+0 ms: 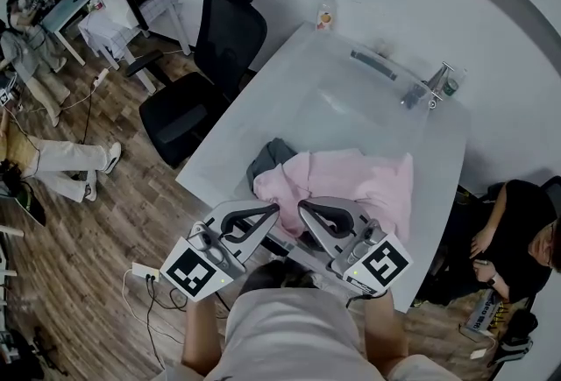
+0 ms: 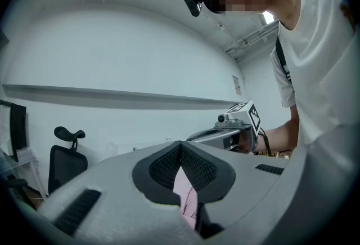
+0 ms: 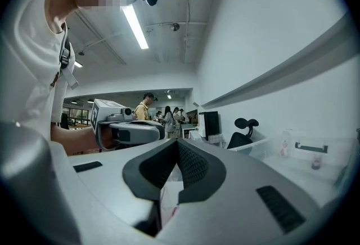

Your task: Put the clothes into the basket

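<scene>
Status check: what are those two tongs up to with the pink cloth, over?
Left tongs and right tongs shut on pink cloth at table edge. Gray cloth beside it. No basket in view.

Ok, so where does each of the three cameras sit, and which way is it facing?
Head view: on the person's head, facing steeply down at the table and pink garment; shows the arms, left gripper, right gripper.
Left gripper view: on the left gripper, facing level along its jaws toward the chair; shows the person's torso.
Right gripper view: on the right gripper, facing likewise; shows the torso.
Shared: both gripper views show the pinched garment, the chair and the other gripper.
</scene>
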